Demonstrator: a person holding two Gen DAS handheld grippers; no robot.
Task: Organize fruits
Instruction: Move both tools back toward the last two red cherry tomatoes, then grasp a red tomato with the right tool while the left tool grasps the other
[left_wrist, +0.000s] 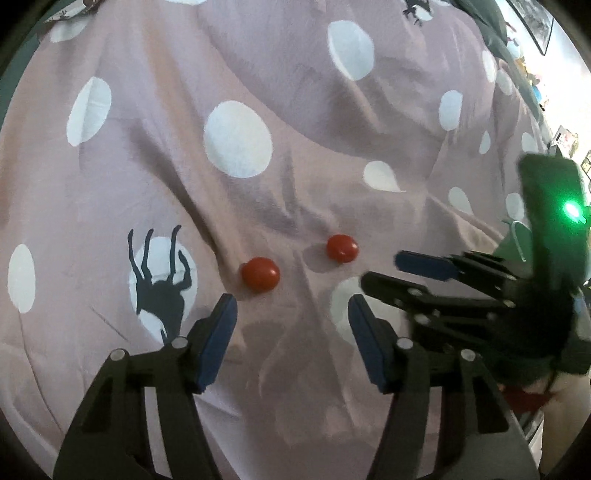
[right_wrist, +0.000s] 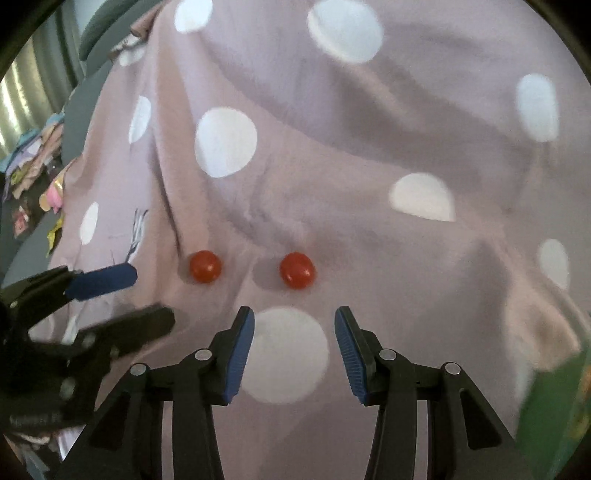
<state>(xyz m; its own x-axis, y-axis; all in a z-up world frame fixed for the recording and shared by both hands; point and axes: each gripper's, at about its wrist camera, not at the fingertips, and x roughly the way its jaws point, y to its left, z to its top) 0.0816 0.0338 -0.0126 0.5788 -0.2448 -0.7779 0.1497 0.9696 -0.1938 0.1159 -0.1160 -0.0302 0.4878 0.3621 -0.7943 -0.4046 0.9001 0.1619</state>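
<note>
Black left gripper (left_wrist: 291, 310) with blue pads, spread wide, gripping nothing. Black right gripper (right_wrist: 294, 319), likewise gaping, empty. Two small round red tomatoes (left_wrist: 260, 275) (left_wrist: 342, 248) lying just beyond both sets of fingertips on wrinkled mauve white-dotted bedsheet (left_wrist: 258, 206).

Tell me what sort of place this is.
Probably a bedroom. Two small red fruits lie on a wrinkled pink polka-dot bedsheet, with heaped clothes at the edge and a framed picture behind.
</note>
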